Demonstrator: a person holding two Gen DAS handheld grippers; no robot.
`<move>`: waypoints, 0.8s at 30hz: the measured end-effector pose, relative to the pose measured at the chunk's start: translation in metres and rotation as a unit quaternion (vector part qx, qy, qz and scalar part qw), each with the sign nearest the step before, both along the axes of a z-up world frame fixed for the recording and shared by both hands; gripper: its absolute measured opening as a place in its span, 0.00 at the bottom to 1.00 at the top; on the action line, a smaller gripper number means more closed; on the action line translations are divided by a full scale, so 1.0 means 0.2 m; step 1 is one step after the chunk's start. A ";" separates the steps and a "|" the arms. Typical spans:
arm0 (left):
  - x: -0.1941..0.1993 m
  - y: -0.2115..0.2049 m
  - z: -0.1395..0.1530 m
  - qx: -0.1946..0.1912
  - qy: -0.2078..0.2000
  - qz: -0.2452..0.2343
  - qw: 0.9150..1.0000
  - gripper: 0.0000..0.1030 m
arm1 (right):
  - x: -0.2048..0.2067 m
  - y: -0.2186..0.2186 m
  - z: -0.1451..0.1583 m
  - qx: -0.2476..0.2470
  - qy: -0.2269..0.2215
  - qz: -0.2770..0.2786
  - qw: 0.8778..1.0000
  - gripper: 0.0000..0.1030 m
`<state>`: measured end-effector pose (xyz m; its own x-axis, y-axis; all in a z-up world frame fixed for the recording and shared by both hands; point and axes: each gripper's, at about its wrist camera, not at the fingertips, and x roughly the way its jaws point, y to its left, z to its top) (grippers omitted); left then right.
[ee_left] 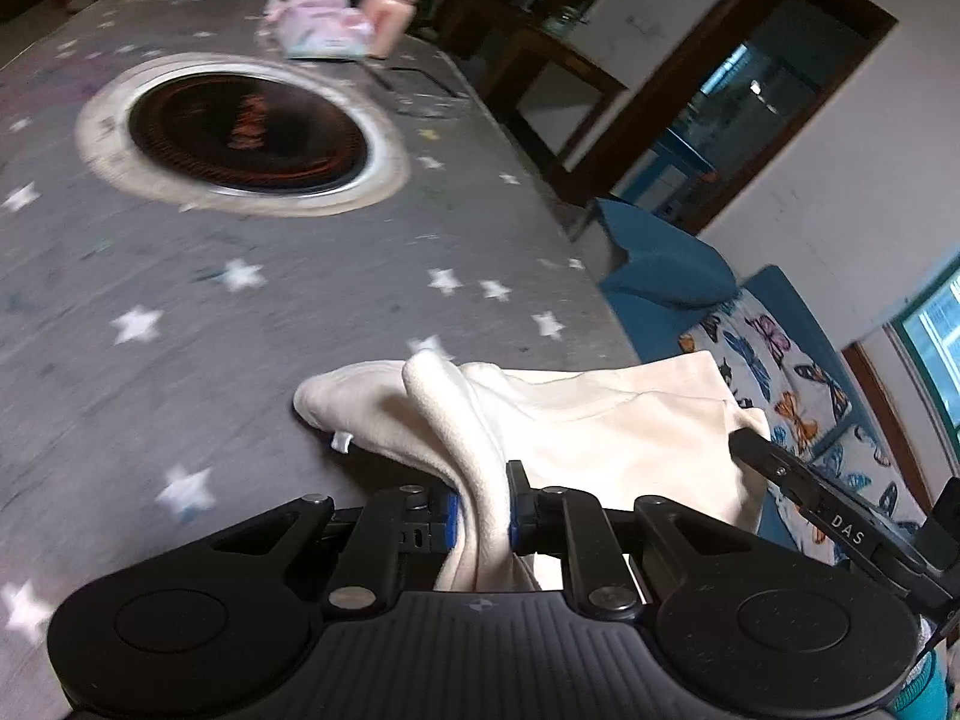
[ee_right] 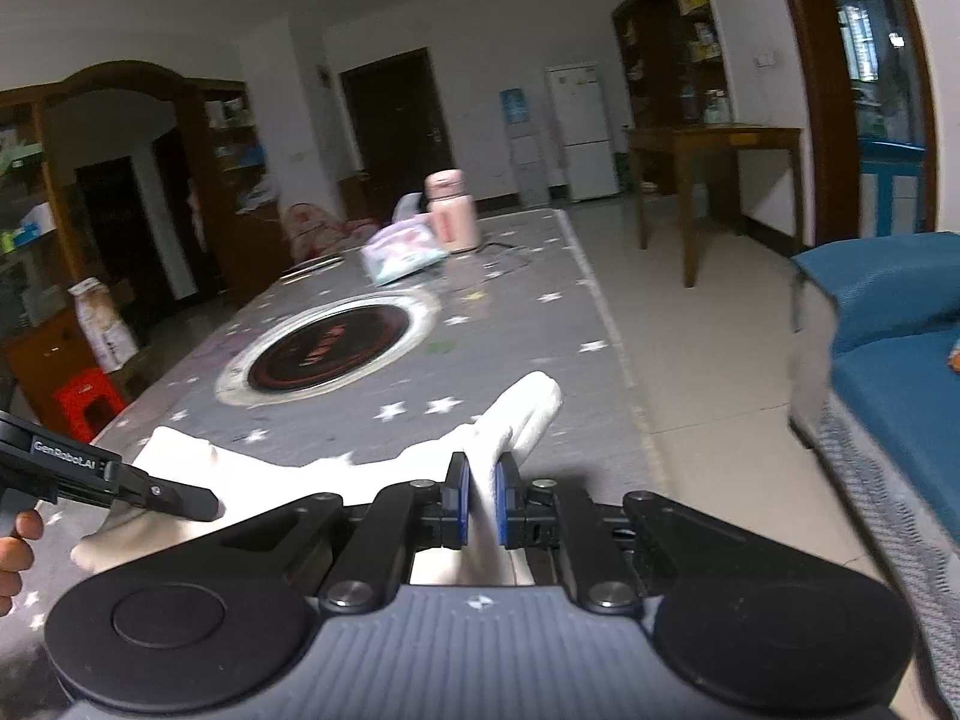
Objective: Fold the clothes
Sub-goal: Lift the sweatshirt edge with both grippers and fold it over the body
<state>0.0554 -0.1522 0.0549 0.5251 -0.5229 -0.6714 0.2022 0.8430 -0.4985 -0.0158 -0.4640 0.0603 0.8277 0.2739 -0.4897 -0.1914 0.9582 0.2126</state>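
A cream-white garment (ee_left: 600, 420) lies near the front edge of a grey star-patterned table (ee_left: 180, 300). My left gripper (ee_left: 483, 507) is shut on a bunched fold of it. My right gripper (ee_right: 480, 501) is shut on another part of the same garment (ee_right: 516, 420), which stretches between the two grippers. The right gripper's finger (ee_left: 774, 468) shows at the cloth's right edge in the left wrist view. The left gripper's finger (ee_right: 174, 498) shows at the cloth's left side in the right wrist view.
A round black burner (ee_left: 246, 138) with a metal ring is set in the table's middle. A pink bottle (ee_right: 450, 216) and a pastel packet (ee_right: 402, 252) stand at the far end. A blue sofa (ee_right: 888, 324) with a butterfly-print cover (ee_left: 798, 384) is to the right, beyond the table edge.
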 end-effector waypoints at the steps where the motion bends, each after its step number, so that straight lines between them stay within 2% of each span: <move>1: 0.02 -0.03 0.00 0.002 -0.001 -0.003 1.000 0.15 | 0.01 -0.02 0.00 -0.004 0.000 -0.005 1.000 0.07; 10: 0.15 -0.20 -0.06 0.029 0.004 -0.020 0.999 0.15 | 0.10 -0.13 -0.05 -0.019 0.006 -0.044 0.999 0.07; 20: 0.17 -0.23 -0.12 0.066 0.011 -0.017 0.998 0.16 | 0.17 -0.18 -0.19 -0.031 0.041 -0.062 0.997 0.07; 24: 0.17 -0.23 -0.13 0.081 0.008 -0.012 0.997 0.28 | 0.18 -0.16 -0.24 -0.048 0.056 -0.068 0.995 0.09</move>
<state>0.0885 -0.1980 0.0297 0.5020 -0.4189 -0.7566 0.2168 0.9079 -0.3588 0.0198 -0.4967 0.0125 0.7933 0.1102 -0.5988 -0.0387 0.9906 0.1311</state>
